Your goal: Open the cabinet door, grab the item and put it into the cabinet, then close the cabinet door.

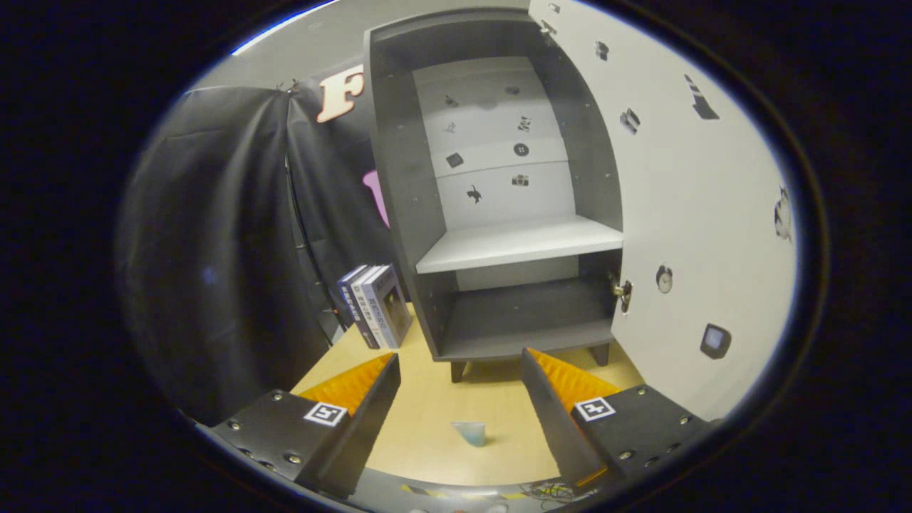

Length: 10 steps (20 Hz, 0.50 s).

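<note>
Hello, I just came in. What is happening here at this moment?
A person works with a hand-held gripper, whose fingers are open and hold nothing. The cabinet stands ahead on the wooden table, and its door is already swung open to the right. A small pale blue item lies on the table between the fingers, not yet picked up. Some books stand beside the cabinet.

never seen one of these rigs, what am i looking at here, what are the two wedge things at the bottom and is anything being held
The camera rides on a handheld gripper and looks forward along its two fingers, the wedges you see. Its jaws stand open and hold nothing. Ahead stands a small cabinet, its door swung open to the right, with a shelf inside. Left of the cabinet, some books stand upright. On the wooden table, between the fingers, lies a small pale item, probably what goes in.
</note>
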Each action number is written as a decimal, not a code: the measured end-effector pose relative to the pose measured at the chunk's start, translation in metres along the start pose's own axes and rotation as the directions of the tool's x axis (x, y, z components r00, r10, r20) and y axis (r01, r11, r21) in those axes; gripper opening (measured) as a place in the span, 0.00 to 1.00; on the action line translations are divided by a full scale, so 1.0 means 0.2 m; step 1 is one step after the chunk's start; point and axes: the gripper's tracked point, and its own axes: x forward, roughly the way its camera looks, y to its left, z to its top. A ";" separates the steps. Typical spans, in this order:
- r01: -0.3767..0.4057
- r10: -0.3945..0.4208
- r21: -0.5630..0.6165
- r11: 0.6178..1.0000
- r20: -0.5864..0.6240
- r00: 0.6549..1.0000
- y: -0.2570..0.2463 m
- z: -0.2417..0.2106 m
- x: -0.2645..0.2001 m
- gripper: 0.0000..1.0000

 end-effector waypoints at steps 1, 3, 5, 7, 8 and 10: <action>0.007 -0.007 -0.004 1.000 -0.017 1.000 -0.01 -0.03 0.01 1.00; 0.013 -0.013 -0.004 1.000 -0.052 0.999 -0.01 -0.10 0.03 1.00; 0.017 -0.017 0.001 1.000 -0.090 0.996 -0.01 -0.17 0.05 1.00; 0.026 -0.026 0.001 1.000 -0.129 0.991 -0.01 -0.24 0.07 1.00; 0.028 -0.028 -0.002 1.000 -0.152 0.988 -0.01 -0.28 0.07 1.00; 0.026 -0.026 -0.006 1.000 -0.187 0.982 -0.01 -0.35 0.08 1.00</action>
